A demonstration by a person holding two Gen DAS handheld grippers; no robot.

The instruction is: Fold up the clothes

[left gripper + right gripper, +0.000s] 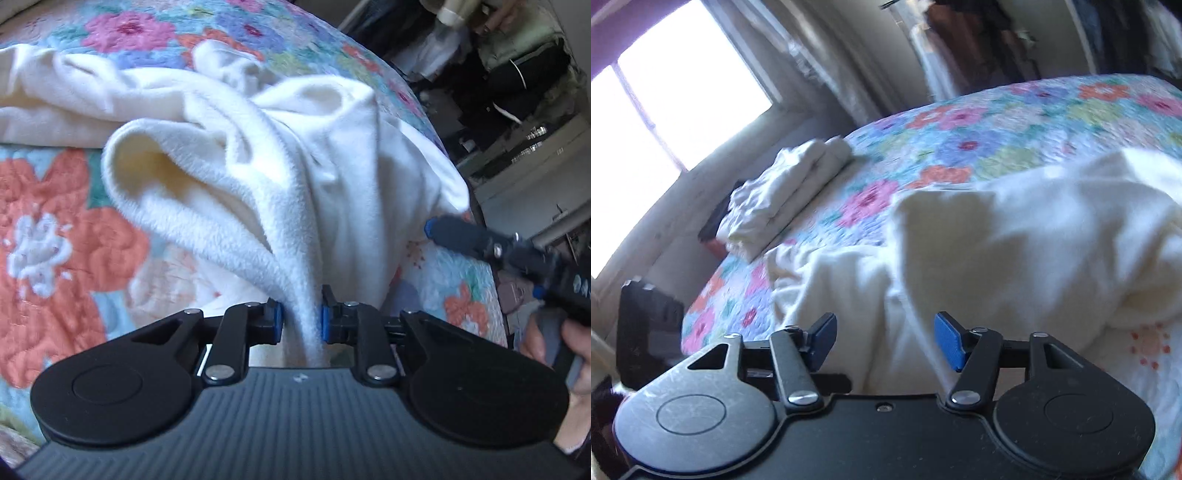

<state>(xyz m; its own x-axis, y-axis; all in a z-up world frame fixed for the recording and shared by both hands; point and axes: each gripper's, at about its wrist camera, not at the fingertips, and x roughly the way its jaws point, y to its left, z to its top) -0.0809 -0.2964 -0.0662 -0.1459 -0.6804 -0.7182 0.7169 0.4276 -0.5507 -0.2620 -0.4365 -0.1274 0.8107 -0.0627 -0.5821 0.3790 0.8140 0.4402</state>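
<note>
A floral quilt (1015, 122) covers the bed, with a cream fleece garment (295, 155) rumpled across its near side and a folded white stack (783, 192) at ten o'clock from it. The left gripper (302, 319) pinches a fleece fold. At three o'clock, the right gripper (885, 341) hangs spread and empty.

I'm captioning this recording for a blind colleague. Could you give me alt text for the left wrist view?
The left tongs pinch a fold of a white fleece garment that rises bunched above a floral quilt. At the right edge, the right tongs, held in a hand, reach toward the garment's edge.
</note>
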